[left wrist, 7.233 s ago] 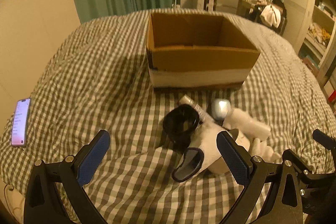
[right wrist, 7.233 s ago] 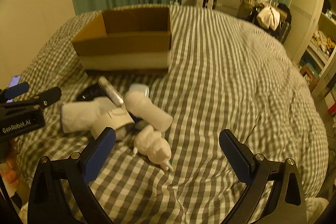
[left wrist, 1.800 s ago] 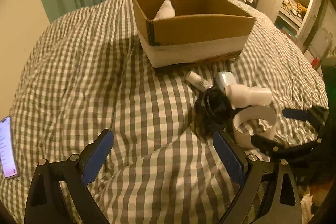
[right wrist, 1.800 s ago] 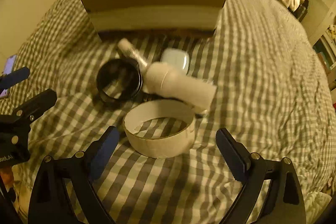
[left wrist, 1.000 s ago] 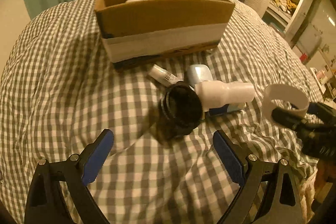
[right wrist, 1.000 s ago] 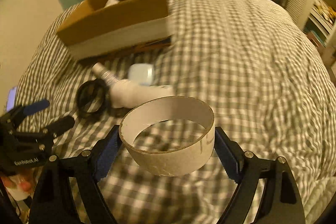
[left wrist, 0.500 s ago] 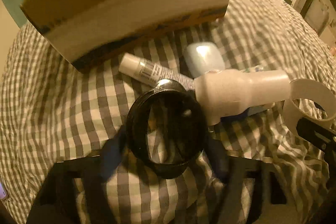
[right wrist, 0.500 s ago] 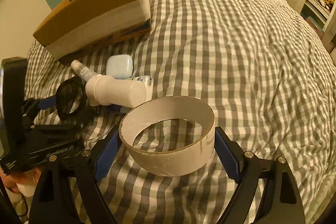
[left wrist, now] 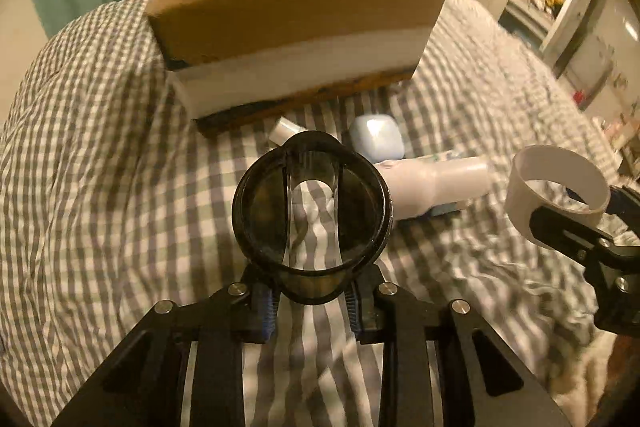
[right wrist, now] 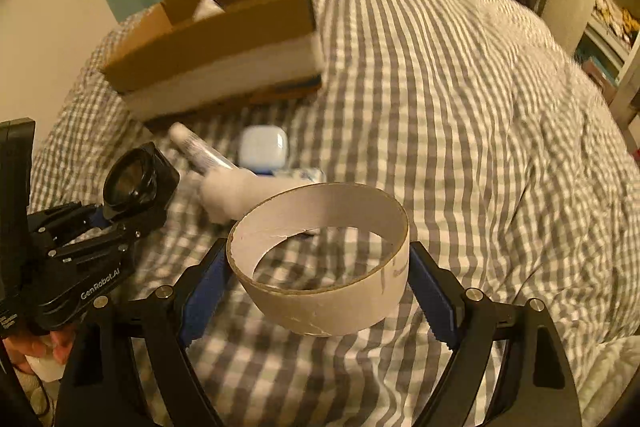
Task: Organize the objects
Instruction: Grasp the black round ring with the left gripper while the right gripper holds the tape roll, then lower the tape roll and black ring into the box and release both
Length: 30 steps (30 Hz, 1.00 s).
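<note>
Grey-and-white checked bed cover (left wrist: 100, 155), wide and rumpled, carrying everything. On it, towards the far side, an open brown cardboard box with a white band round its lower wall (left wrist: 296, 39), long axis running across the left wrist view, a pale rounded item already showing inside. Just in front of the box wall, loose on the cover: a white plastic bottle lying on its side (left wrist: 436, 183), a small pale-blue rounded case (left wrist: 376, 143) beside it, a slim white tube (right wrist: 200, 149) partly hidden.

Right hand-held gripper (right wrist: 320, 287) clenched across a wide white cardboard ring (right wrist: 320, 259), blue pads pressed on its outer wall at either side, ring lifted clear of the cover with its opening facing up. Left hand-held gripper (left wrist: 312, 307) closing on a black round ring-shaped piece with a see-through middle (left wrist: 312, 219), pads pinching its near edge, the piece standing up in front of the fingers and seemingly off the cover.

Deciding relation, as a judgement: box straight ahead of and beyond the left hand-held gripper, up and to the left of the right one; left appearing nearer, so probably first to carry forward over the near wall and release inside.
</note>
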Available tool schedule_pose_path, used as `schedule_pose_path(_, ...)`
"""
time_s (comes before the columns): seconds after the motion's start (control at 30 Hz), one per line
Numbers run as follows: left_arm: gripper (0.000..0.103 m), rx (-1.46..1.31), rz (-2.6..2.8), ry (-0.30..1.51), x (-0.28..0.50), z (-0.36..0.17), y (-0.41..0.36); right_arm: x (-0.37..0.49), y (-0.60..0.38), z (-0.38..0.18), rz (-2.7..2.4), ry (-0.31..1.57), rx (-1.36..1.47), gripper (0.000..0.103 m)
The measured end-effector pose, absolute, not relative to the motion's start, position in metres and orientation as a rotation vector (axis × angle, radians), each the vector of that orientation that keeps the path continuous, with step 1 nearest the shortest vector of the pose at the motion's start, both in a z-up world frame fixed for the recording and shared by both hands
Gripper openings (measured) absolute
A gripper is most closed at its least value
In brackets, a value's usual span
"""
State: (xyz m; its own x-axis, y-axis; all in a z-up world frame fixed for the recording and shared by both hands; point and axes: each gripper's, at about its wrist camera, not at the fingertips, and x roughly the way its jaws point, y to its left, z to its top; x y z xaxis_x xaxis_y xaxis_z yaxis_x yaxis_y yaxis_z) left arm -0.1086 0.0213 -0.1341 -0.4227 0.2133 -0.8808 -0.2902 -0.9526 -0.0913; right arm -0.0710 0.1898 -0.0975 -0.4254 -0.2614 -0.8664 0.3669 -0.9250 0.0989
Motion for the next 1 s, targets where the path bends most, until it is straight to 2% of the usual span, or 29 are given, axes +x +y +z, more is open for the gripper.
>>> schedule_pose_path(0.53,0.027,-1.203,2.585,0.041,-0.067,-0.012,-0.022,-0.021,0.161,0.034,-2.445,0.152,1.009,0.086)
schedule_pose_path(0.77,0.027,-1.178,2.641,0.040,-0.083,0.004,-0.022,-0.048,0.129,0.053,-2.414,0.228,0.988,0.085)
schedule_pose_path(1.0,0.027,-1.160,2.675,0.021,-0.120,0.008,-0.019,-0.106,0.111,0.048,-2.394,0.156,1.066,0.086)
